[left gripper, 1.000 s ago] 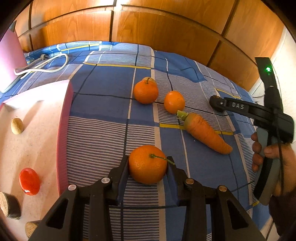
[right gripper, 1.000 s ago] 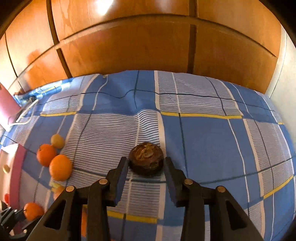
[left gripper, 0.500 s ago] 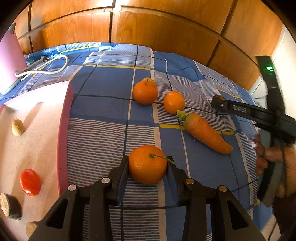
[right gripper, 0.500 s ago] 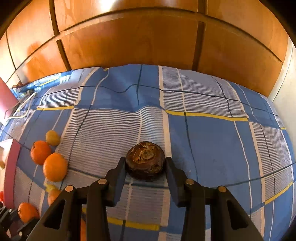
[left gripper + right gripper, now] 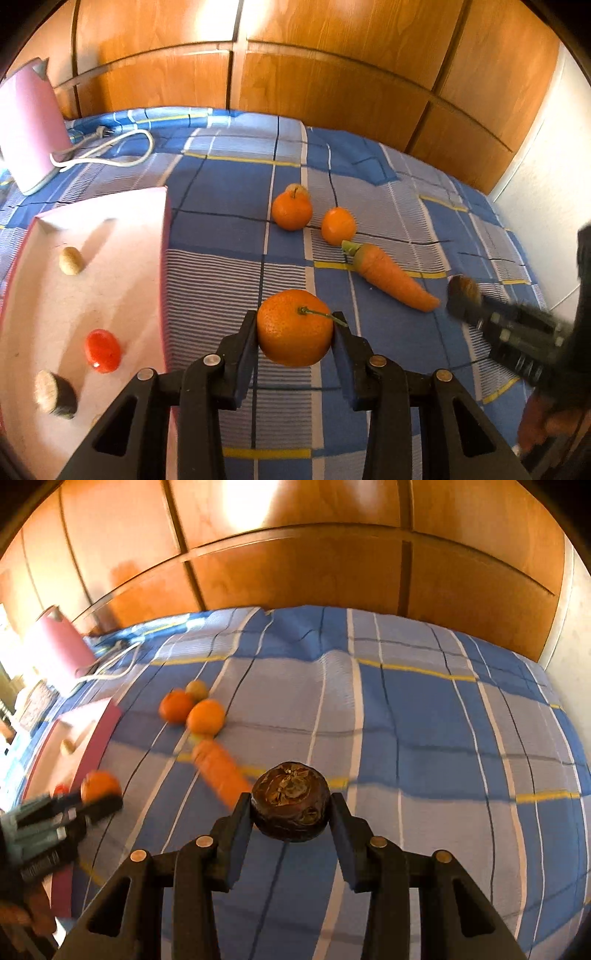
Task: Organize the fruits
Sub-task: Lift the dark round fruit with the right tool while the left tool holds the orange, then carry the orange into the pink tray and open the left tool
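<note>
My left gripper [image 5: 294, 322] is shut on an orange mandarin [image 5: 291, 341] with a green stem, held just above the blue checked bedspread beside the pink tray [image 5: 164, 236]. In the right wrist view, my right gripper [image 5: 290, 803] is shut on a dark brown wrinkled round fruit [image 5: 290, 792], close to the tip of the carrot [image 5: 219, 771]. Two more oranges [image 5: 291, 211] [image 5: 338, 226] and a small yellowish fruit [image 5: 296, 189] lie beyond the carrot [image 5: 391, 277]. The right gripper [image 5: 466, 295] shows blurred at the right of the left wrist view.
The tray holds a red tomato [image 5: 102, 350], a small beige piece [image 5: 70, 260] and a brown stub [image 5: 55, 394]. A pink kettle [image 5: 26, 125] with a white cord [image 5: 110, 147] stands at the back left. Wooden wardrobe doors [image 5: 295, 572] close off the far side.
The right gripper has swung left with the brown fruit, from the open bedspread to beside the carrot. The left gripper has lifted the mandarin a little off the cloth.
</note>
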`<move>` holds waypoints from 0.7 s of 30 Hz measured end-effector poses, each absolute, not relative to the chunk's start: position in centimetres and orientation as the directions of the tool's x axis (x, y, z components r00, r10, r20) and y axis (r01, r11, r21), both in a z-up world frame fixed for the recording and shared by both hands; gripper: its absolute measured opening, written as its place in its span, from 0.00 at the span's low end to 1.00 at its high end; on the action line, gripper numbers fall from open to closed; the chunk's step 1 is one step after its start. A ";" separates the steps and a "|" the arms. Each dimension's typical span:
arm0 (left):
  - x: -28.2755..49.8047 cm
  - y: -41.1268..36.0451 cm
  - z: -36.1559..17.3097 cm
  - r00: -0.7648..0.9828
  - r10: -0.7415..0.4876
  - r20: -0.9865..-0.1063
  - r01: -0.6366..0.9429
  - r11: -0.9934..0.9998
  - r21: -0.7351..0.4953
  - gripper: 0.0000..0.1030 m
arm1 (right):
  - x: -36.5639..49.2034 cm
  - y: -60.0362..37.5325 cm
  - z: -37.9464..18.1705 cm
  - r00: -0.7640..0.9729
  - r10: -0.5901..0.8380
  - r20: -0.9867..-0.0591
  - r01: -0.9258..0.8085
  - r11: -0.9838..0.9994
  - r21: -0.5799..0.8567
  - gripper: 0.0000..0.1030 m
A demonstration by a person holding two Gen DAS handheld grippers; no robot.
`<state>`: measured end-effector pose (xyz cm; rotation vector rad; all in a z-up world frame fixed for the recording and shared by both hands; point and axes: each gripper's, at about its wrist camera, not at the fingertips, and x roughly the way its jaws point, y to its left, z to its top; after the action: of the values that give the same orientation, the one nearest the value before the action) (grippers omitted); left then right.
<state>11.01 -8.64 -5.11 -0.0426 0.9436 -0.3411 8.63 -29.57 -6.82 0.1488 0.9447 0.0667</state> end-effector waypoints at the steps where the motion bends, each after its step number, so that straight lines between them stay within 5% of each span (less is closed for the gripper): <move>1: 10.7 -8.4 -4.7 0.544 -0.305 -0.781 0.267 0.946 -0.183 0.37 | 8.3 -29.4 -7.0 0.578 0.135 -0.804 0.002 0.986 0.167 0.40; 9: 8.3 -6.2 -2.6 0.588 -0.292 -0.755 0.243 0.953 -0.179 0.37 | 6.2 -26.3 -9.6 0.523 0.204 -0.828 -0.057 0.977 0.205 0.40; 21: 7.5 1.0 -1.8 0.618 -0.258 -0.742 0.128 0.965 -0.230 0.38 | 6.2 -24.7 -10.2 0.535 0.122 -0.836 -0.046 0.992 0.115 0.41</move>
<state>7.50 1.03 -1.79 -0.1599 0.8775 -0.2232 6.16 -24.68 -10.19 0.0824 1.0010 0.1002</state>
